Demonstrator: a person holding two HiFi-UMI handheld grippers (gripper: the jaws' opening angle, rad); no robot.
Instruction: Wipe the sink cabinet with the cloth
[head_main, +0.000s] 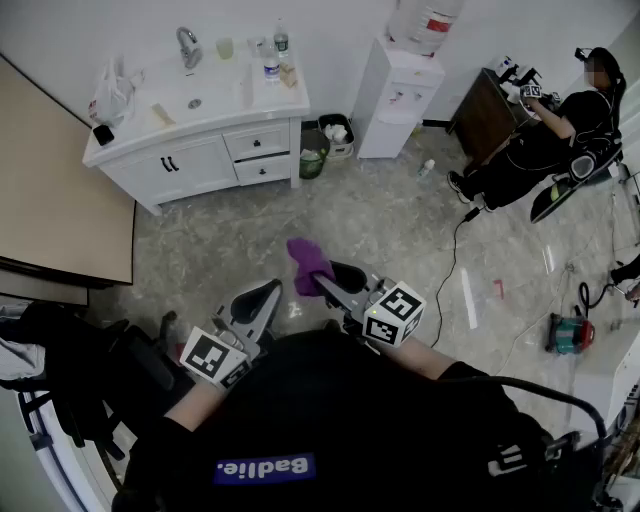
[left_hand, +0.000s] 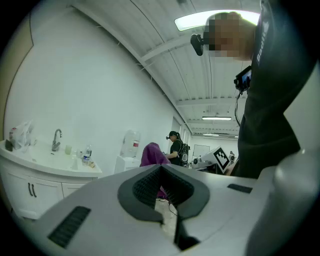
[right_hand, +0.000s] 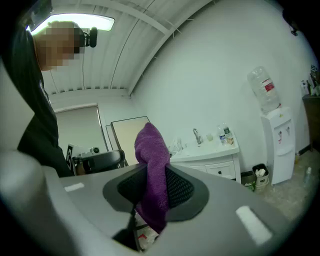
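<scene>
The white sink cabinet (head_main: 200, 140) stands against the far wall, well away from both grippers. It also shows in the left gripper view (left_hand: 30, 185) and in the right gripper view (right_hand: 215, 162). My right gripper (head_main: 335, 282) is shut on a purple cloth (head_main: 308, 265), which sticks up out of its jaws and hangs below them (right_hand: 152, 150). The left gripper (head_main: 255, 302) sits beside it, shut with nothing held (left_hand: 161, 172). In the left gripper view the cloth (left_hand: 150, 154) peeks over the jaws.
A water dispenser (head_main: 398, 95) and small bins (head_main: 325, 145) stand right of the cabinet. A seated person (head_main: 545, 140) is at the far right. A cable (head_main: 450, 270) crosses the marble floor. A brown panel (head_main: 50, 190) leans at left. Bottles and a bag (head_main: 112, 95) sit on the counter.
</scene>
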